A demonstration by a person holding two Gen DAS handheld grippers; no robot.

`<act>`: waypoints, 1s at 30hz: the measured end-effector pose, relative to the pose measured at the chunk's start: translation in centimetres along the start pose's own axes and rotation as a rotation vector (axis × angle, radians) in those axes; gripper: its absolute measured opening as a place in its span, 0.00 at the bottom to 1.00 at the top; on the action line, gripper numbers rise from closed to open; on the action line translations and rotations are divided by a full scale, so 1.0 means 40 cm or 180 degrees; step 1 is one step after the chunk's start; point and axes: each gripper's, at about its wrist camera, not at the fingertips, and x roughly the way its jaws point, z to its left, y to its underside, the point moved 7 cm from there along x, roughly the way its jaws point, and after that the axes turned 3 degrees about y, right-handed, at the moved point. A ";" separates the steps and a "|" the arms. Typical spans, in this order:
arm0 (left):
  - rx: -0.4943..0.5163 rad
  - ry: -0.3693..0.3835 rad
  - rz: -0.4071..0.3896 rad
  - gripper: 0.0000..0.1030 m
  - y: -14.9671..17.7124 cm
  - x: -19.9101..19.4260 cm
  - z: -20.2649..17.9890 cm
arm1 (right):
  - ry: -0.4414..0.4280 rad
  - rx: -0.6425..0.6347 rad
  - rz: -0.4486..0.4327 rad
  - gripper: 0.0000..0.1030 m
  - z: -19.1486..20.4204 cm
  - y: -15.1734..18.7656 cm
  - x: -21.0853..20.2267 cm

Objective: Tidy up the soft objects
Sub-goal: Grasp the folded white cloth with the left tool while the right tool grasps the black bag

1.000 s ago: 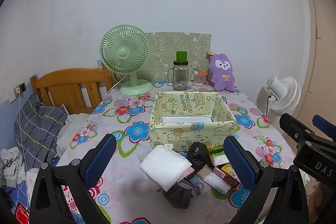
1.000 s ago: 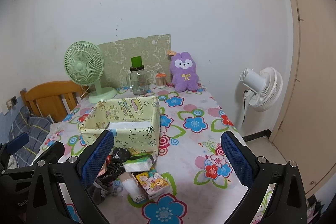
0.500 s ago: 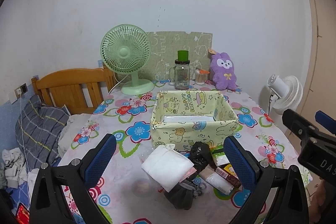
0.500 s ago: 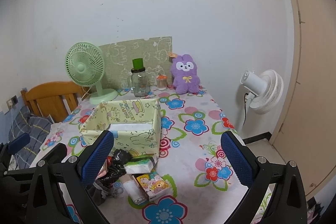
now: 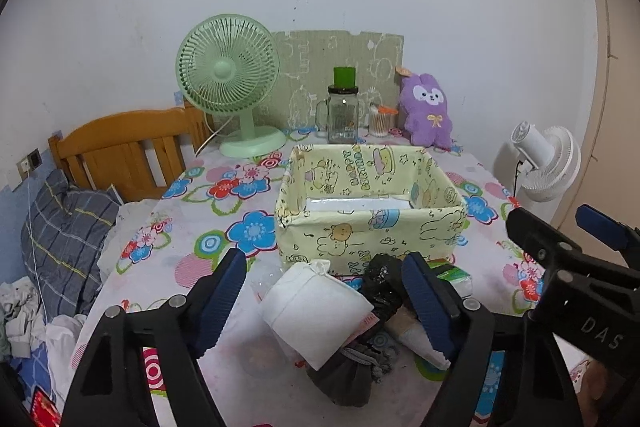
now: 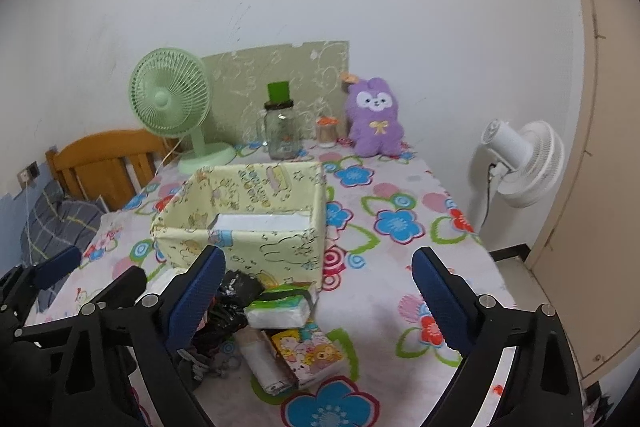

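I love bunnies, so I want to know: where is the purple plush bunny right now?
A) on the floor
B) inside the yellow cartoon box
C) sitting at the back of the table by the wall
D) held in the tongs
C: the purple plush bunny sits upright at the back of the flowery table against the wall, behind the yellow cartoon fabric box.

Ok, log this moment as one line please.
left claw: open, over white pouch | right claw: open, empty | yellow fabric box: upright behind pile | nothing grasped
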 end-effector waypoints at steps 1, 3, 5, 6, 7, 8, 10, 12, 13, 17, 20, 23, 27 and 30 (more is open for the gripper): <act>0.0017 0.0002 0.0013 0.79 0.003 0.006 -0.001 | -0.0022 -0.0008 0.0015 0.92 0.006 0.004 0.007; 0.0033 -0.0012 0.0048 0.79 0.009 0.020 -0.002 | -0.0059 -0.0022 0.0048 0.91 0.015 0.009 0.022; 0.0036 -0.0005 0.0090 0.79 0.015 0.036 -0.001 | -0.0099 -0.0029 0.0097 0.90 0.024 0.016 0.039; 0.0034 -0.0003 0.0109 0.79 0.019 0.040 -0.001 | -0.0109 -0.0030 0.0118 0.90 0.028 0.018 0.047; 0.0033 0.0003 0.0132 0.79 0.022 0.047 -0.001 | -0.0121 -0.0033 0.0147 0.89 0.032 0.022 0.057; 0.0036 0.0007 0.0157 0.79 0.027 0.057 -0.001 | -0.0127 -0.0039 0.0163 0.88 0.038 0.024 0.065; 0.0042 0.0011 0.0198 0.79 0.034 0.070 0.001 | -0.0146 -0.0049 0.0217 0.87 0.046 0.031 0.085; 0.0049 0.0017 0.0243 0.79 0.039 0.086 0.002 | -0.0173 -0.0057 0.0265 0.86 0.054 0.038 0.104; 0.0052 0.0018 0.0271 0.79 0.043 0.094 0.002 | -0.0186 -0.0064 0.0286 0.86 0.058 0.042 0.111; 0.0044 0.0049 0.0359 0.79 0.058 0.121 0.005 | -0.0218 -0.0078 0.0376 0.85 0.069 0.058 0.140; 0.0025 0.0067 0.0429 0.79 0.070 0.139 0.009 | -0.0240 -0.0104 0.0440 0.85 0.083 0.070 0.158; 0.0013 0.0078 0.0496 0.79 0.084 0.156 0.015 | -0.0258 -0.0134 0.0499 0.85 0.094 0.082 0.175; -0.0004 0.0178 0.0640 0.74 0.108 0.183 0.013 | -0.0273 -0.0158 0.0572 0.85 0.106 0.096 0.192; -0.0027 0.0218 0.0686 0.71 0.118 0.196 0.015 | -0.0283 -0.0187 0.0606 0.85 0.116 0.103 0.203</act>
